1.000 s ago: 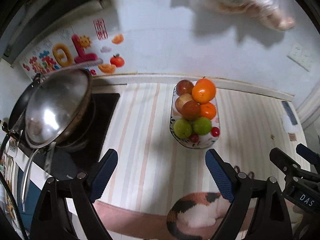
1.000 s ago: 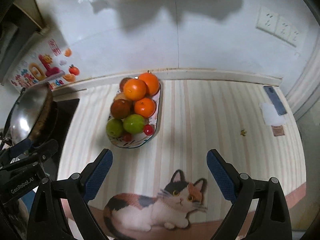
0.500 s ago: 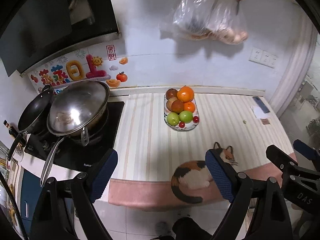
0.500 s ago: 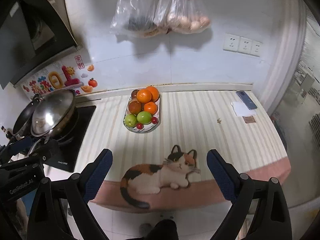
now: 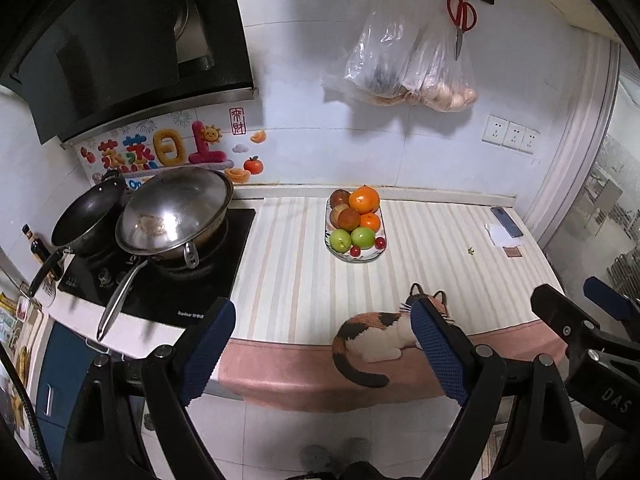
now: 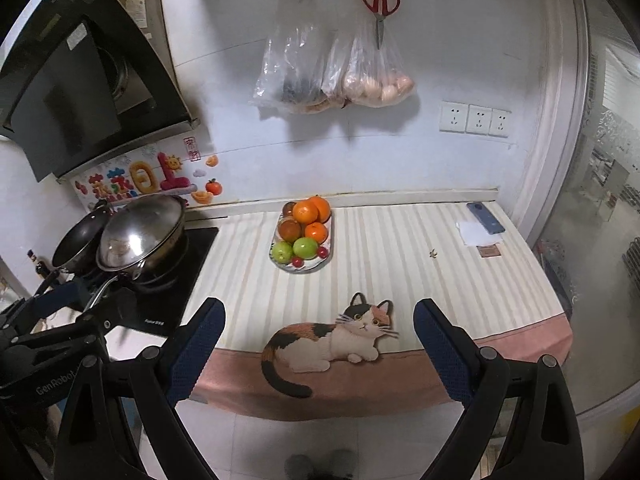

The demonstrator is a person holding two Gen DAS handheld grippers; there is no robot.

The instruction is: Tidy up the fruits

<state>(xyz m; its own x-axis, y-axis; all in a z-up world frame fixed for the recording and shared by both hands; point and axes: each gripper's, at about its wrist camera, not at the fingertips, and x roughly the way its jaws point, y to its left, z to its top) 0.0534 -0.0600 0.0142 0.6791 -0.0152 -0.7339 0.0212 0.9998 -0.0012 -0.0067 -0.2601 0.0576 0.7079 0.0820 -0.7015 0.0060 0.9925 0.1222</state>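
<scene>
A white oval fruit plate [image 5: 376, 255] [image 6: 325, 263] stands near the back of the striped counter. It is piled with oranges [image 5: 364, 199] [image 6: 305, 212], brownish apples [image 5: 349, 218], two green apples [image 5: 362, 237] [image 6: 305, 247] and small red cherries. My left gripper [image 5: 320, 330] is open and empty, held back off the counter's front edge. My right gripper [image 6: 318, 328] is open and empty too, also off the front edge, far from the plate.
A hob with a lidded steel wok [image 5: 176, 208] and a black pan [image 5: 88, 214] is at the left. A cat-print mat [image 6: 332, 336] hangs over the front edge. A phone [image 6: 485, 217] and papers lie at the right. Bags and scissors [image 6: 380, 0] hang on the wall.
Both grippers have pulled back and up from close above the plate to beyond the counter's front edge. Both stayed open and empty. The fruit has not moved.
</scene>
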